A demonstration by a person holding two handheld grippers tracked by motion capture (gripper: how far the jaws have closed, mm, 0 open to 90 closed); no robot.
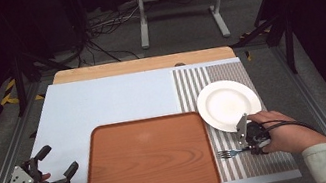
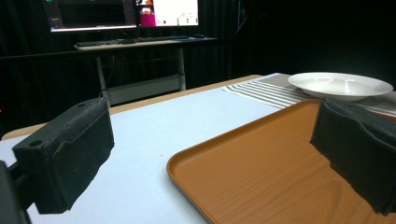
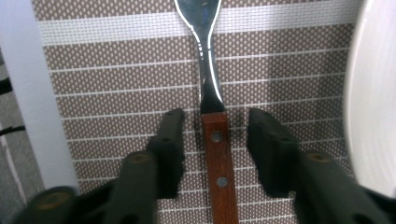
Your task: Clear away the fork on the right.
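A fork [image 1: 227, 153] with a wooden handle [image 3: 219, 158] lies on the striped placemat [image 1: 260, 163], its tines pointing toward the tray. My right gripper [image 1: 246, 147] is low over the handle and open. Its jaws stand on either side of the wood with a gap on each side in the right gripper view [image 3: 215, 126]. A white plate [image 1: 228, 104] sits just beyond it on the placemat. My left gripper [image 1: 59, 160] is open and holds nothing, at the table's front left corner beside the brown tray [image 1: 147, 160].
The tray [image 2: 280, 172] holds nothing and lies at the front centre on a pale blue mat [image 1: 102, 102]. The plate's rim [image 3: 373, 102] is close to the right jaw. A desk with monitors [image 2: 121, 14] stands beyond the far edge.
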